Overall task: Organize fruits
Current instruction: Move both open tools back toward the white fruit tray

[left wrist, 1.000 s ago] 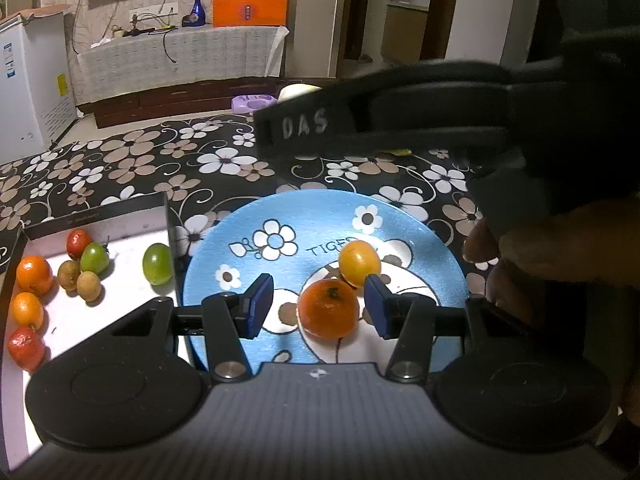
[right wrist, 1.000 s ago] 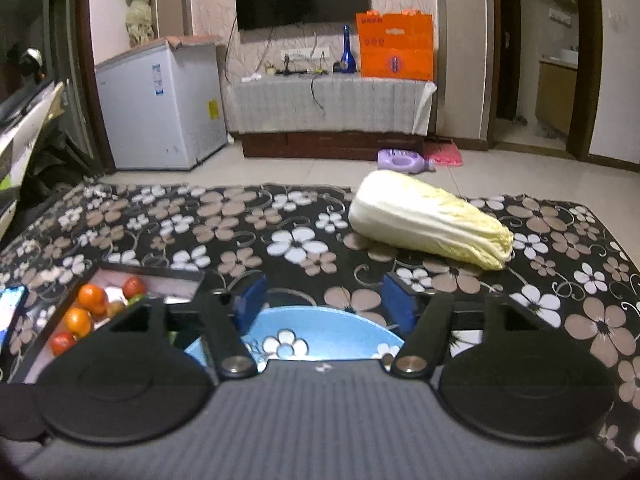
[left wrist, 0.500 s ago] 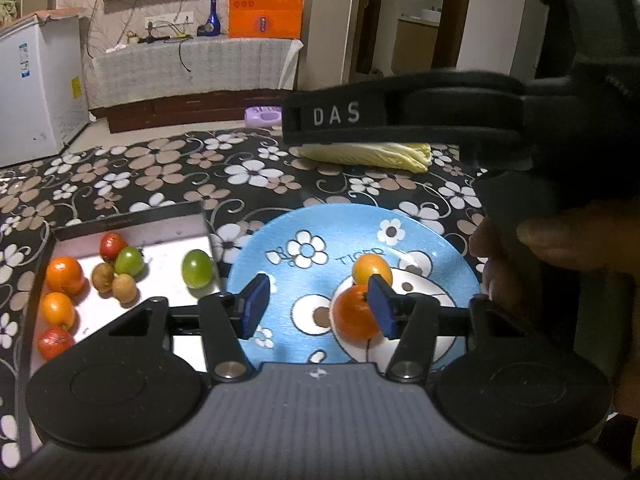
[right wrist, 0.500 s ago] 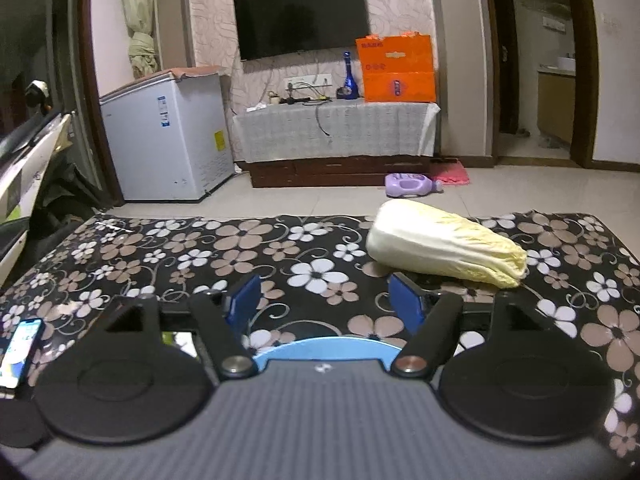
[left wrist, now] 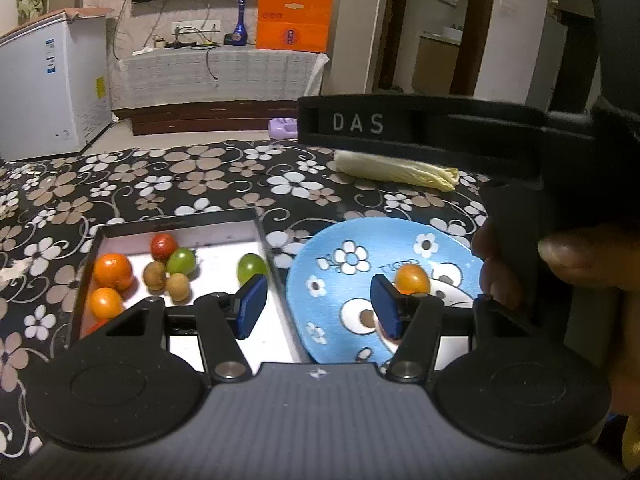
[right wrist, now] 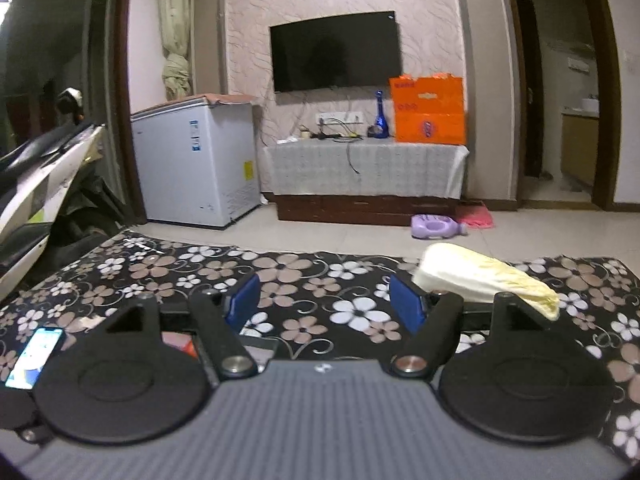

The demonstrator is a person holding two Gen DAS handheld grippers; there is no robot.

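Evidently we are between picks. The table (left wrist: pixel 180 176), under its flowered cloth, carries a white tray (left wrist: pixel 180 224) towards its left edge and a blue plate (left wrist: pixel 384 232) just beside the tray's right wall. The left gripper (left wrist: pixel 319 308) hangs over that seam. Its jaws have just been opening and now stand spread, with nothing between them. The right gripper (right wrist: pixel 324 304) is spread too, empty, pointing across the cloth towards the far edge.

One small orange fruit (left wrist: pixel 412 279) sits on the plate, so we judge the sorting only begun. Most fruit waits in the tray. A lone green fruit (left wrist: pixel 251 266) lies near the tray's right wall. Next we would swing left, lower, and straddle it, keeping the right finger off that wall.
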